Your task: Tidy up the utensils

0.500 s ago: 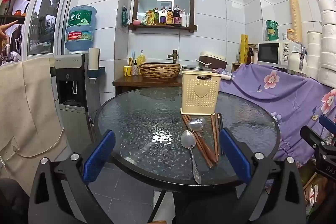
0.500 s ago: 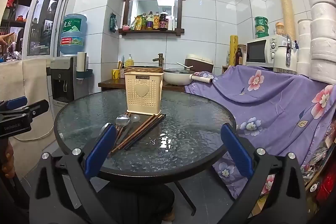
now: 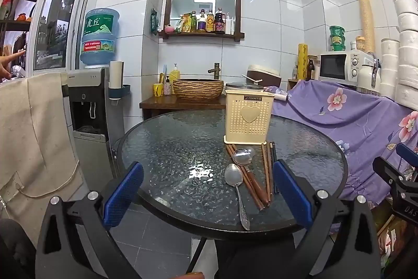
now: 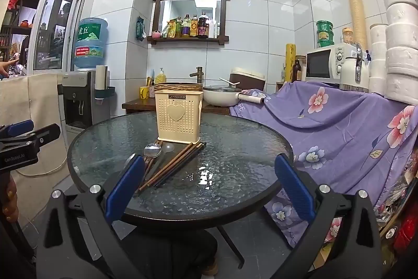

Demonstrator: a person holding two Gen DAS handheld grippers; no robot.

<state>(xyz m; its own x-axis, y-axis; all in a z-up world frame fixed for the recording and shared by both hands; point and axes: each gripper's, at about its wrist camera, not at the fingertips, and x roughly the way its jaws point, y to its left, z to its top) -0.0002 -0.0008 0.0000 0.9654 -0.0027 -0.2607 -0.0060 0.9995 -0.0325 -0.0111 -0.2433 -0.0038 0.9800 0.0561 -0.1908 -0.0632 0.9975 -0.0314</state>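
A cream perforated utensil holder (image 3: 247, 117) with a heart stands upright on the round glass table (image 3: 169, 148); it also shows in the right wrist view (image 4: 178, 117). In front of it lie several brown chopsticks (image 3: 266, 175), a metal spoon (image 3: 235, 183) and a second spoon (image 3: 242, 156). In the right wrist view the chopsticks (image 4: 173, 165) and a spoon (image 4: 152, 151) lie left of centre. My left gripper (image 3: 207, 194) is open and empty, short of the table's near edge. My right gripper (image 4: 207, 191) is open and empty, above the near edge.
A purple flowered cloth (image 3: 352, 117) covers the counter at the right, with a microwave (image 3: 339, 67) on it. A water dispenser (image 3: 88, 106) stands at the left. A wicker basin (image 3: 198, 88) and a white pan (image 4: 222, 96) sit behind the table.
Both grippers have held almost still. The table and utensils sit slightly lower in the right view, with no object moved.
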